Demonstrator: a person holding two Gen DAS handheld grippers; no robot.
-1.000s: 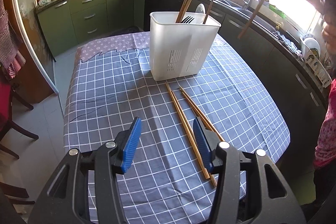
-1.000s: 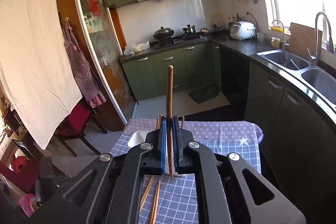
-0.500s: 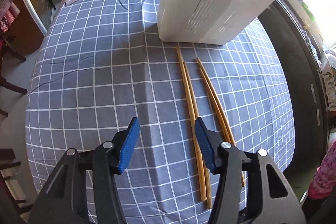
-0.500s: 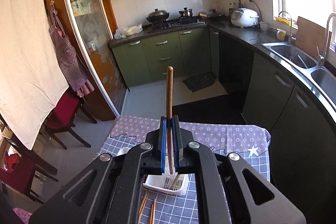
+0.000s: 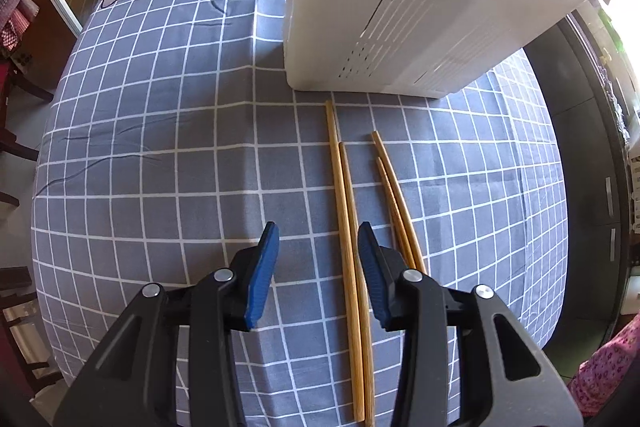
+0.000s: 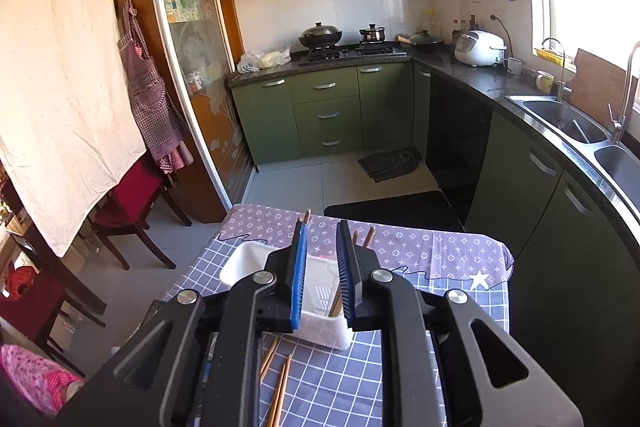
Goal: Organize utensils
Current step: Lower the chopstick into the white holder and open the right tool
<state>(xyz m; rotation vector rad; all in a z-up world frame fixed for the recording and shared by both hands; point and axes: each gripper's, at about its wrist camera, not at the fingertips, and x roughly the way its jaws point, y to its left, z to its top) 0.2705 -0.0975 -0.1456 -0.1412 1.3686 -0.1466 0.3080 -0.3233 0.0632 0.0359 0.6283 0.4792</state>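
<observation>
In the left wrist view, the left tongs [image 5: 316,259] hang with their blue ribbed pads spread wide and nothing between them, low over the tabletop [image 5: 160,167] and its grey cloth with a white grid. Four slender pale wooden chopsticks [image 5: 352,227] lie in two pairs from the frame's centre down to its lower edge; the nearer pair runs just inside the right pad. The white plastic utensil holder [image 5: 420,7], smooth-walled with slotted vents, fills the upper right. To take a stick cleanly, the pads should straddle one pair near its thicker end, come down until they almost touch the cloth, then close squarely so the round, smooth sticks do not roll apart.

In the right wrist view, the right tongs [image 6: 320,267] stand parted and empty above the same holder [image 6: 320,323], at lower centre. Brown stick ends [image 6: 370,231] rise from it behind the pads. More chopsticks [image 6: 280,379] lie on the cloth at the bottom.
</observation>
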